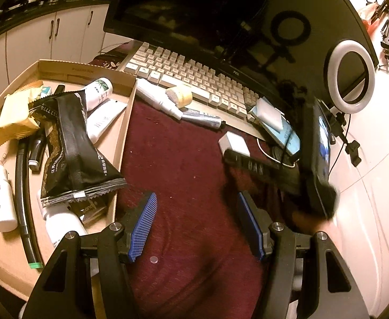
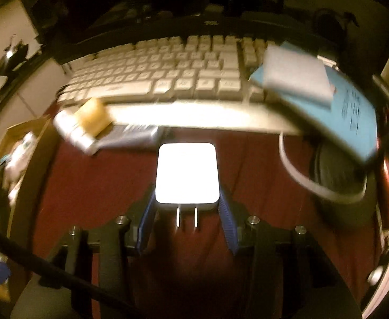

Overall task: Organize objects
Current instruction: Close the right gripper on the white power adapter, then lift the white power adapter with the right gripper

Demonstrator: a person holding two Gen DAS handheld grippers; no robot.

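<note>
A white plug adapter (image 2: 186,172) with two metal prongs sits between the blue pads of my right gripper (image 2: 186,202), which is shut on its near end; it also shows in the left wrist view (image 1: 233,143), with the right gripper (image 1: 230,152) at it. My left gripper (image 1: 197,207) is open and empty above the maroon cloth (image 1: 178,159). A cardboard tray (image 1: 122,133) at the left holds a black pouch (image 1: 72,146), white bottles, tubes and tan sachets. A white bottle (image 1: 157,98), a tape roll (image 1: 179,95) and a marker (image 1: 202,118) lie in front of the keyboard (image 1: 189,79).
A dark monitor (image 1: 221,13) stands behind the keyboard. A blue booklet with a white block (image 1: 269,111) lies at the keyboard's right end. A ring light (image 1: 351,75) stands at the right. A white cable (image 2: 301,178) curls on the cloth.
</note>
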